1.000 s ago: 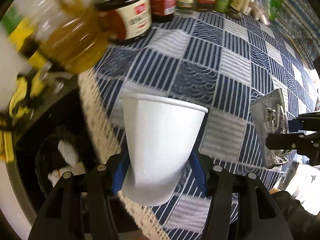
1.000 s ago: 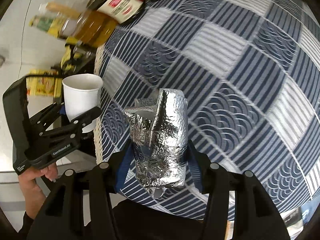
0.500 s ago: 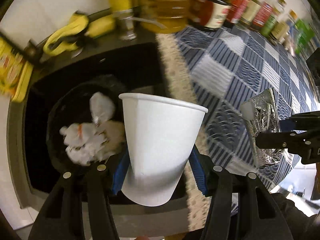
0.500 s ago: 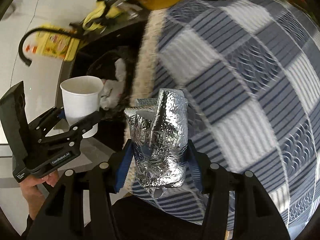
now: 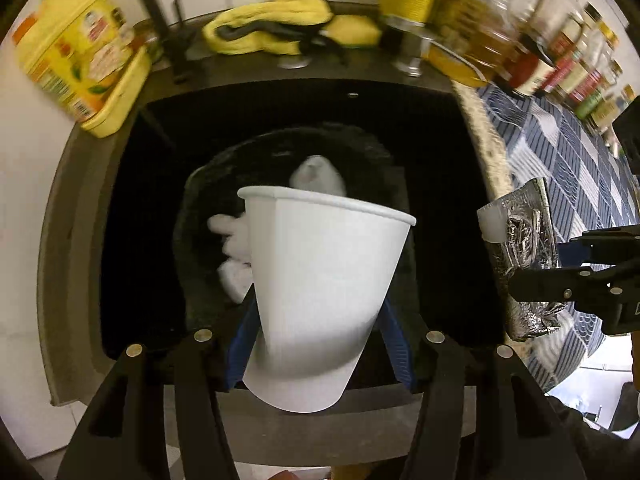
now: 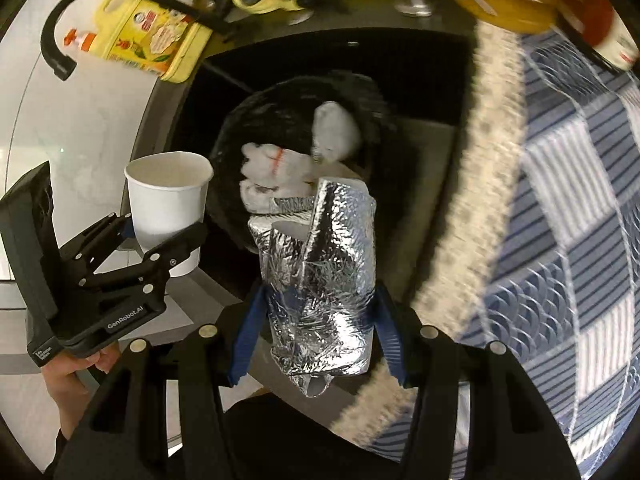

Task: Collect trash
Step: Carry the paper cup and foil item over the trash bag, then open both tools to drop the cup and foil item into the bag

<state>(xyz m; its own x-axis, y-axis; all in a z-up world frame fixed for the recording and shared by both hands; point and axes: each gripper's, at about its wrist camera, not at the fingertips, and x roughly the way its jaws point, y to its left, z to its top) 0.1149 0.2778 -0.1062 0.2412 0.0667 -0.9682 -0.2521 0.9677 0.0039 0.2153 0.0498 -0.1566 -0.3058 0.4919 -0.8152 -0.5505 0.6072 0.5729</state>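
Left gripper (image 5: 316, 344) clamped on white paper cup (image 5: 320, 292), upright above black bin (image 5: 192, 240); right gripper (image 6: 316, 336) clamped on crumpled foil wrapper (image 6: 324, 280), beside bin's right rim.

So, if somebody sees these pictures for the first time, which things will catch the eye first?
First the white paper cup, clamped upright in the left claw above the dark sink. Next the crumpled foil packet gripped in the right claw beside it. Below both sits a black bin already holding white crumpled paper.
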